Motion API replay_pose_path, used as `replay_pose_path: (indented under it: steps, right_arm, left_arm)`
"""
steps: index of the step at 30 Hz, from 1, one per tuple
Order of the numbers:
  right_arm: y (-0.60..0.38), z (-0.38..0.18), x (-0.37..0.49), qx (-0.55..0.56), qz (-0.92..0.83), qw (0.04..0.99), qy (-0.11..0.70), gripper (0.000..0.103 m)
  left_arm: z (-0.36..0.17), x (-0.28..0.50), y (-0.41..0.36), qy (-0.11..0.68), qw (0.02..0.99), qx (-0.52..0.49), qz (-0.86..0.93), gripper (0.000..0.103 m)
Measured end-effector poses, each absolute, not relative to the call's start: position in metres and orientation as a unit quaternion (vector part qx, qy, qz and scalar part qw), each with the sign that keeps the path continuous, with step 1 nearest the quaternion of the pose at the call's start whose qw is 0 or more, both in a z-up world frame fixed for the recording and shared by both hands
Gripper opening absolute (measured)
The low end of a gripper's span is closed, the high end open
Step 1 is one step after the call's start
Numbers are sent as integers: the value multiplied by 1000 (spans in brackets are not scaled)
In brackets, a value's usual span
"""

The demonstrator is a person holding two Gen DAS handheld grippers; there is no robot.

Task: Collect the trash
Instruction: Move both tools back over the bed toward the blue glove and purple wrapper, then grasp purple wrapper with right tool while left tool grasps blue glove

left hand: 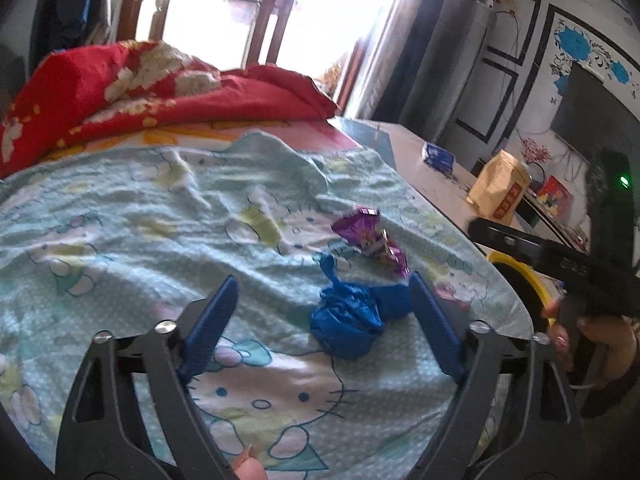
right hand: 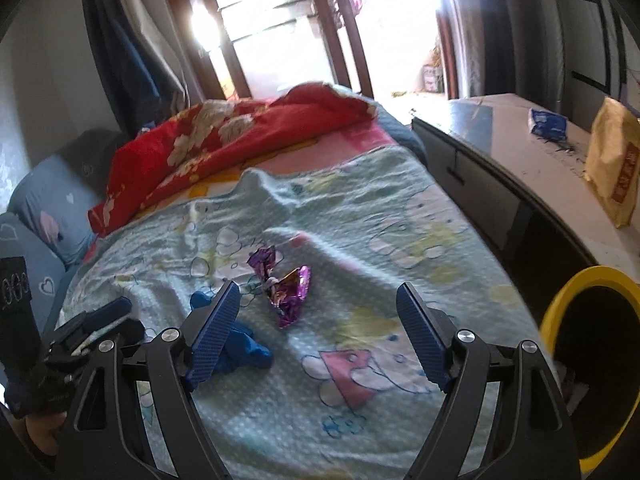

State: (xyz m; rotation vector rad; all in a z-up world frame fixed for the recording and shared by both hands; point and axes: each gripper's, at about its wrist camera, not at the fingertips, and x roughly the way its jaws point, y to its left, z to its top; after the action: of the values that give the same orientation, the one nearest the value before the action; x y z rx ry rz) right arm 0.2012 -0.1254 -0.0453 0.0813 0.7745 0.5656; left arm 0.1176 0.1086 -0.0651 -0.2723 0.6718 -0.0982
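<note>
A bed fills most of both views, spread with a pale green cartoon-cat blanket (left hand: 140, 216) that is rumpled into soft folds; its near end runs out of frame beneath the gripper bodies. A red flowered quilt (right hand: 240, 136) is heaped at the far end, in front of a window so bright that nothing through it can be made out. Along the bed's right side stands a long pale counter (right hand: 516, 160) carrying a tan paper bag (right hand: 614, 164), cut off by the frame edge in the right wrist view, and a small blue packet (left hand: 439, 156) whose print is too blurred to read. Beside the bed's near right corner sits a yellow-rimmed bin (right hand: 576, 280), only partly in view, its inside dark. The left gripper (left hand: 322, 306) hangs over the blanket with its blue fingers spread wide, and a crumpled blue wrapper (left hand: 346, 324) lies on the blanket between them, nearer the right finger, not gripped. The right gripper (right hand: 320, 314) is likewise spread apart and empty; its left finger hides part of the blue wrapper. Just beyond lies a shiny, twisted purple foil wrapper (right hand: 286, 292).
</note>
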Motion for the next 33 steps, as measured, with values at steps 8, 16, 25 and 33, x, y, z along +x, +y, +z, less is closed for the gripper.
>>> replay_pose_path:
  steps: [8, 16, 25, 33]
  right_arm:
    - [-89, -73, 226, 16, 288, 866, 409, 74]
    - [-65, -98, 243, 22, 296, 847, 440, 63]
    - [-65, -104, 245, 15, 292, 851, 437, 33]
    - [-83, -99, 233, 29, 288, 856, 428, 31]
  left_arm:
    - [-89, 129, 97, 370, 915, -133, -86, 57]
    - [-105, 139, 93, 398, 902, -135, -98, 49]
    - [-111, 142, 92, 411, 896, -134, -98, 29]
    - [-107, 139, 88, 402, 901, -126, -103, 11]
